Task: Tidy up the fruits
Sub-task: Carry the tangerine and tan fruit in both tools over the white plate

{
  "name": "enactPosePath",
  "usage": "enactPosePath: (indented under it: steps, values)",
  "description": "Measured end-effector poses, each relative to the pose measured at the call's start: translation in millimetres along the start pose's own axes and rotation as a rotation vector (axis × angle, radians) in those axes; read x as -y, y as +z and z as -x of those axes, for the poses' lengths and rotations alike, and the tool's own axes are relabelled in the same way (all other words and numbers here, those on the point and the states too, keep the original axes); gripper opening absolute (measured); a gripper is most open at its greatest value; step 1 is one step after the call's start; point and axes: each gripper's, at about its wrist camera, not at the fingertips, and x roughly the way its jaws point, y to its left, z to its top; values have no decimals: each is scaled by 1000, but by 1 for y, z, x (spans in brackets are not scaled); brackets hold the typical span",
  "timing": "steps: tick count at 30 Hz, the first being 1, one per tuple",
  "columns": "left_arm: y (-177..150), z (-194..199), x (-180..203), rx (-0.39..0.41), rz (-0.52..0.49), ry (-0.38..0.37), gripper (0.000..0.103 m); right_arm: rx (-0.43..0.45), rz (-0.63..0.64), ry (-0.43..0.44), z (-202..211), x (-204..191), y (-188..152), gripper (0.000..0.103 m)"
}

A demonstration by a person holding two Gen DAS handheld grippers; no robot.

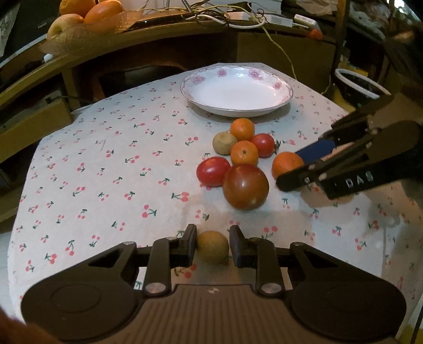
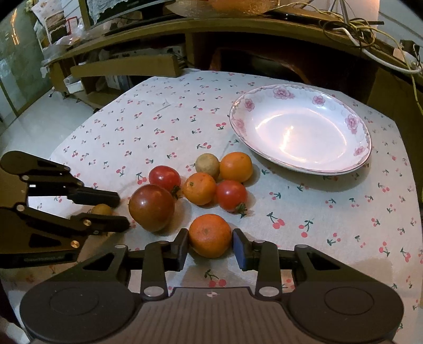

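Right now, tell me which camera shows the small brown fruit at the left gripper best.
Left wrist view: the small brown fruit sits whole between the left gripper fingers. In the right wrist view, those fingers hide most of it.

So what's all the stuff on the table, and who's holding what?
Oranges: three, orange; two in the pile, one between the right gripper's fingers.
Tomatoes: three; two red, one big dark red, in the pile.
Yellow fruits: two; one in the pile, one between the left gripper's fingers.
Plate: one, white with pink flowers, behind the pile, nothing in it.
Tablecloth: one, white with cherries.
Fruit on the back shelf: orange and yellowish.
Left gripper: black, around its fruit; grip unclear.
Right gripper: black, around its orange; grip unclear.
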Motion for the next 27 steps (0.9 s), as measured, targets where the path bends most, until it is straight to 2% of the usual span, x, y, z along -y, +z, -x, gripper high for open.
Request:
enactPosePath:
  steps: [10, 18, 27]
  values:
    - [-4, 6, 0, -12, 54, 18, 32, -3, 4, -15, -1, -3, 1, 35]
    - [3, 3, 5, -32, 53, 19, 31, -13, 0, -13, 4, -5, 1, 33]
    - [24, 11, 10, 12, 63, 8, 31, 13, -24, -7, 17, -1, 1, 33]
